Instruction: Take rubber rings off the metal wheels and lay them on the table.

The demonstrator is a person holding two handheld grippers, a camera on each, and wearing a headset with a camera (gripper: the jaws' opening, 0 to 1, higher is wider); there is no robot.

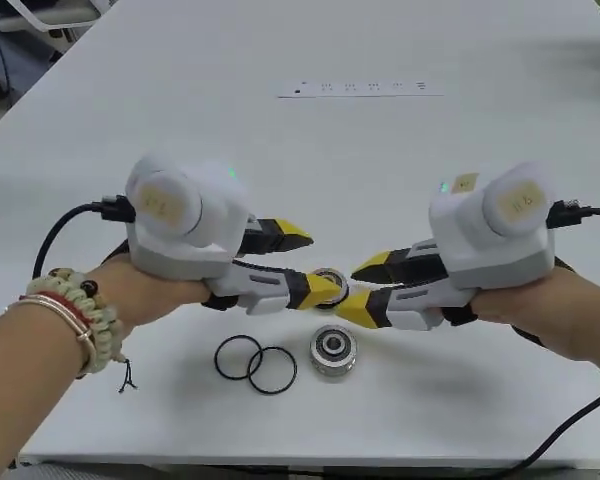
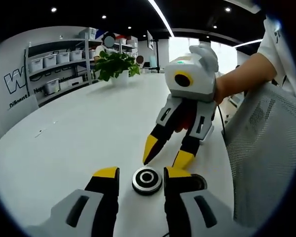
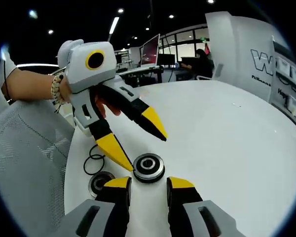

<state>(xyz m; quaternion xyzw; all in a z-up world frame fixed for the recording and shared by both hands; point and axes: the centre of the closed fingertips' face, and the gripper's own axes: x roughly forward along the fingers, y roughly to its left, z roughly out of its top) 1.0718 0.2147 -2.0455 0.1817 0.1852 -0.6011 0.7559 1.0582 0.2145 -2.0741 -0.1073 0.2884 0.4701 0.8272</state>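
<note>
The metal wheel (image 1: 328,283) I am working on lies on the white surface (image 1: 310,150), right where my two claws meet. In both gripper views its outer rim looks dark around a lighter middle. My left claw (image 1: 326,263) is spread wide, with one jaw on each side of the wheel. In the left gripper view one jaw sits very close to the wheel, and I cannot tell if it touches. My right claw (image 1: 345,291) is spread too and grips nothing, its yellow tips just short of the same wheel.

Nearer to me a second wheel (image 1: 333,350) lies flat on the surface, so I count two wheels. Just beside it, on my left, a rubber ring (image 1: 216,358) lies loose and the other ring (image 1: 295,370) overlaps it, making two rings, both thin and black.

Beaded bracelets (image 1: 80,310) circle my left wrist. Well beyond the claws, a pale strip (image 1: 360,90) with small marks lies on the surface.
</note>
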